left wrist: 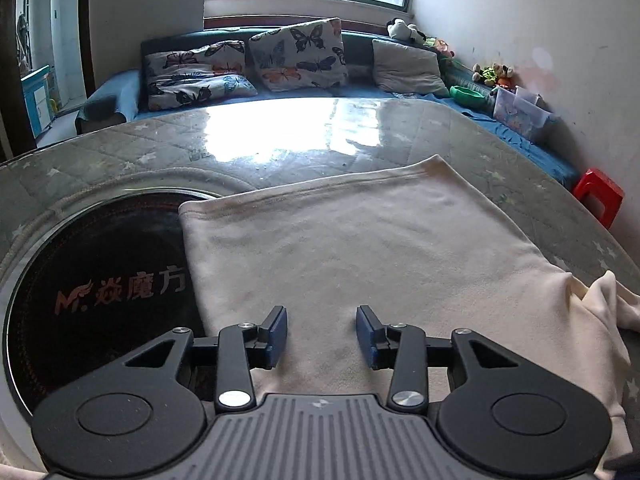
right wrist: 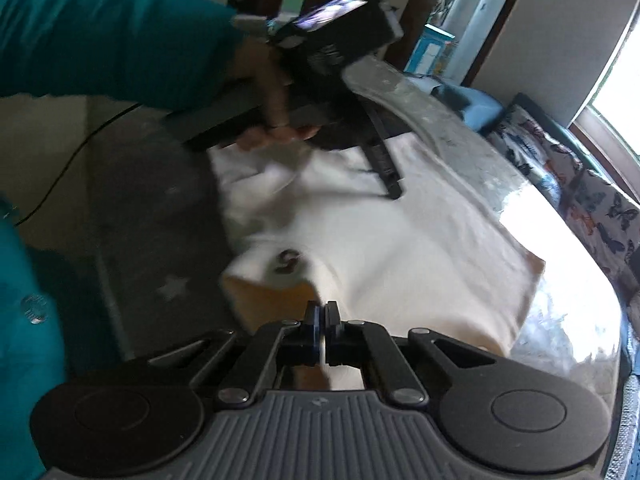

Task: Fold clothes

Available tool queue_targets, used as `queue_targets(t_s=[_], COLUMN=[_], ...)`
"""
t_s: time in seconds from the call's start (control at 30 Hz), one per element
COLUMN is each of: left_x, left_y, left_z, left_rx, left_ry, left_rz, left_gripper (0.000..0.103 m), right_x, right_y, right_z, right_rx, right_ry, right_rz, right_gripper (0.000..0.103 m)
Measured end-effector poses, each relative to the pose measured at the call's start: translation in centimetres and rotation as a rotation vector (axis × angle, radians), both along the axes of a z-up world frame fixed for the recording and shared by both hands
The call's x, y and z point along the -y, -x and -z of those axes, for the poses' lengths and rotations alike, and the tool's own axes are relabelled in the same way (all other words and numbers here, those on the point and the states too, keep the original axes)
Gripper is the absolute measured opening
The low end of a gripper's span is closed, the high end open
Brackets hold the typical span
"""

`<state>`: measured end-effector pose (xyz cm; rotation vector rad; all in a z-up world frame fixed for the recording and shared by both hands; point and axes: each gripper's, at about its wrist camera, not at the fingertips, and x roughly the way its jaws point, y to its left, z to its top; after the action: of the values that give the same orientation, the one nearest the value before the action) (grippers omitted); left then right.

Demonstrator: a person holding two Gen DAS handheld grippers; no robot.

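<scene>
I see one cream garment (left wrist: 360, 248) lying mostly flat on the surface (left wrist: 120, 148), its stitched hem on the far side. Its left edge overlaps the black round hob (left wrist: 100, 288) set in the surface. A small dark print (right wrist: 286, 260) marks it near a folded-over, tan-looking corner (right wrist: 272, 304).

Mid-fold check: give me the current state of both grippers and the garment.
left gripper: open, over the garment, holding nothing
right gripper: shut on the garment edge
cream garment: spread on the table, one edge pinched, not yet folded up
</scene>
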<state>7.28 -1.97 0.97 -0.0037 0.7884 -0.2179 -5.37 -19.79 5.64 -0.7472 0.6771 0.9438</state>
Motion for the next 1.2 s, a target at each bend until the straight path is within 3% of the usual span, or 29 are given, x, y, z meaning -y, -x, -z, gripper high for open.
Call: queue_targets(t_s=[0.17, 0.27, 0.47, 0.63, 0.8, 0.9, 1.03, 1.2], left_x=[0.2, 0.9, 3.8, 6.4, 8.1, 8.9, 9.4, 11.3], left_y=[0.6, 2.0, 5.3, 7.6, 9.4, 9.5, 9.0, 8.6], left_z=[-0.2, -1.2, -2.3, -1.5, -0.5, 0.1, -0.4, -1.1], left_rx=[0.015, 0.064, 0.115, 0.107, 0.089, 0.077, 0.089, 0.116], left_ry=[-0.035, -0.045, -0.007, 0.023, 0.014, -0.011, 0.003, 0.03], left_rz=[-0.007, 0.017, 0.142, 0.263, 0.365, 0.406, 0.421, 0.478], left_gripper=[0.048, 0.048, 0.047, 0.047, 0.047, 0.047, 0.047, 0.048], right_x=[-0.3, 0.5, 2.6, 3.3, 4.8, 6.9, 9.8, 14.7], right_y=[0.7, 0.3, -3.7, -6.9, -6.1, -5.3, -4.3, -5.9], right_z=[1.5, 0.3, -1.8, 0.2, 2.0, 1.1, -0.2, -0.1], right_rx=[-0.07, -0.089, -0.03, -0.074, -0.119, -0.103, -0.078, -0.014], right_ry=[0.008, -0.052, -0.122, -0.157, -0.158, -0.187, -0.222, -0.13], right_rz=[0.007, 0.048, 0.233, 0.339, 0.368, 0.418, 0.487, 0.647], right_gripper=[0.0, 0.003, 0.008, 0.01, 0.014, 0.025, 0.025, 0.027])
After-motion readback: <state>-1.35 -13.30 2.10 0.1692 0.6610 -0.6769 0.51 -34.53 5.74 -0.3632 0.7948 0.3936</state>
